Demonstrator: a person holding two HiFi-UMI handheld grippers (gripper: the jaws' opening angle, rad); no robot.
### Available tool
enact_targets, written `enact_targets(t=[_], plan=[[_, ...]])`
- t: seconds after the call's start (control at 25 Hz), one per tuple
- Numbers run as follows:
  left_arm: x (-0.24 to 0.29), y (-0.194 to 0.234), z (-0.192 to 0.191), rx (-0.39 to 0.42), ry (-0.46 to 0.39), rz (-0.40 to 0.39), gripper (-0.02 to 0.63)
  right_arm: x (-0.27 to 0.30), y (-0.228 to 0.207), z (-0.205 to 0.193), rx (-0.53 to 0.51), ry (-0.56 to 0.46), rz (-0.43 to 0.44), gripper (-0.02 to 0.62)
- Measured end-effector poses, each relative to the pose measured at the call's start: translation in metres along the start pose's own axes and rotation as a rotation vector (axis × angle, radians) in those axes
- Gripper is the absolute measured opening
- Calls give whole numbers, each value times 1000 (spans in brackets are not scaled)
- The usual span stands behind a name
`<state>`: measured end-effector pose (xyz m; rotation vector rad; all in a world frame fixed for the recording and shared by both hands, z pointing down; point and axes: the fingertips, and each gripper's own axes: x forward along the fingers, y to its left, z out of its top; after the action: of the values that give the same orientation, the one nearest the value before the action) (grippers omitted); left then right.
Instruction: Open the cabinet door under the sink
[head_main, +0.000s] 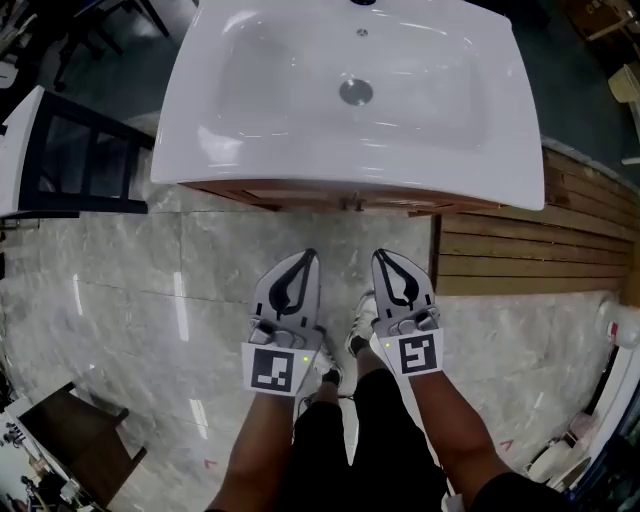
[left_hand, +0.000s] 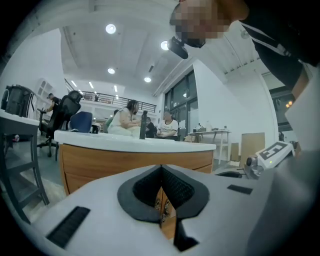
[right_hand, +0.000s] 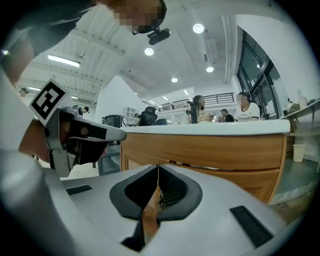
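Both grippers are held side by side, low, in front of the person's legs, each pointing nearly level at the cabinet (head_main: 340, 198) under the white sink (head_main: 520, 160). The left gripper (head_main: 304, 258) has its fingers pressed together with nothing between them, and the right gripper (head_main: 386, 256) is the same, closed and empty. The wooden cabinet front (right_hand: 215, 147) lies straight ahead of both sets of fingertips, well apart from them, and runs crosswise to the way they point, tucked back beneath the sink's overhanging rim. Its middle sits about between the two grippers, so neither hand looks clearly nearer. Through the slit of each pair of fingers a small ornate fitting shows on the wood, perhaps a door pull, though I cannot tell for sure
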<state>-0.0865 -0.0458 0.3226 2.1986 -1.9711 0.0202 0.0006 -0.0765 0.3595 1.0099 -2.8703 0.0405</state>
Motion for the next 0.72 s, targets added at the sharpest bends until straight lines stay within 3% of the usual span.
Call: enact_targets(t=[0.48,0.56,0.72], plan=[[39,36,-98,29,52,-5,20,51,-11,-113,-26,75,-24,30],[44,41,-112,36,62,-8,20,61,-15,-129,-43,92,-32,118],[50,49,-130,32,79,-4,20,79,-19,-150,-77,111,-63,118]])
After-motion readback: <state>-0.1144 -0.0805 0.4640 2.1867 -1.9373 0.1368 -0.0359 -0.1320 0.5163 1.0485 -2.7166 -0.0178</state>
